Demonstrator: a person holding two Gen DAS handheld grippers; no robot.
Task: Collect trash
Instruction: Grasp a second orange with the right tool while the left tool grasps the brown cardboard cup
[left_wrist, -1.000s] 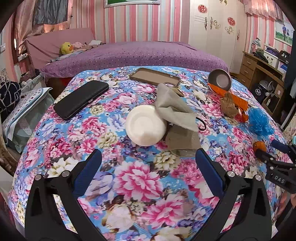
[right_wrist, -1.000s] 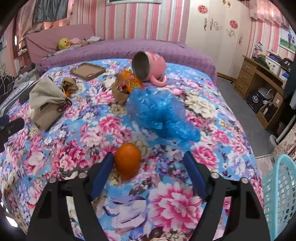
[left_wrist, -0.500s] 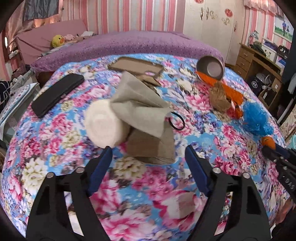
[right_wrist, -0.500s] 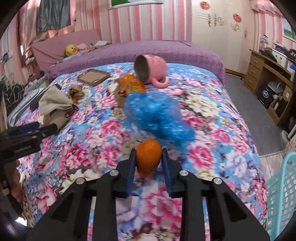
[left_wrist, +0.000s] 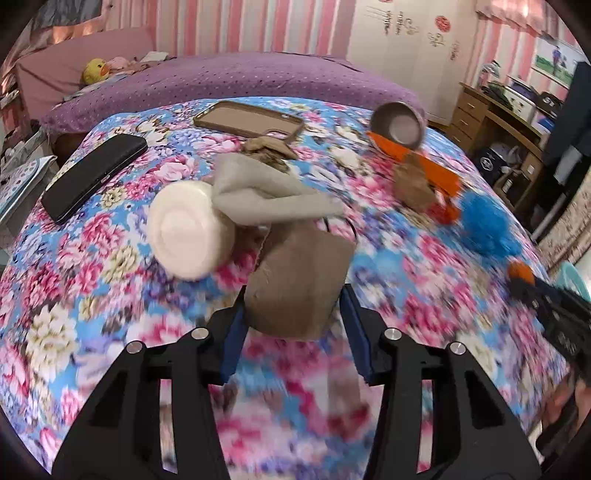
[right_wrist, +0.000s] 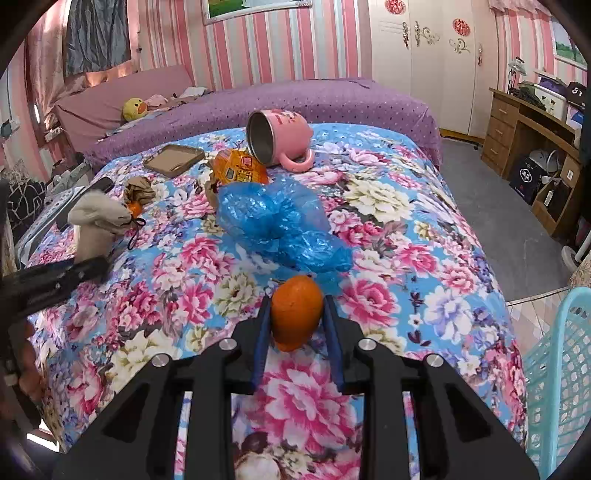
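My right gripper (right_wrist: 295, 314) is shut on an orange (right_wrist: 295, 312) and holds it above the floral bedspread (right_wrist: 388, 229). It shows small in the left wrist view (left_wrist: 521, 272). My left gripper (left_wrist: 293, 314) has its jaws closing around the lower end of a brown paper bag (left_wrist: 299, 284), which is seen from the right wrist view (right_wrist: 98, 221). A white round lid (left_wrist: 188, 230) lies to the bag's left. A crumpled blue plastic bag (right_wrist: 280, 225), an orange snack wrapper (right_wrist: 240, 171) and a small crumpled brown paper (right_wrist: 138, 190) lie on the bed.
A pink mug (right_wrist: 280, 138) lies on its side. A brown phone case (left_wrist: 247, 120) and a black case (left_wrist: 92, 175) lie at the far left. A turquoise basket (right_wrist: 557, 373) stands on the floor at the right. A wooden desk (right_wrist: 532, 136) is beyond.
My right gripper closed on the orange and lifted it. My left gripper moved forward to the brown paper bag and its jaws narrowed around it.
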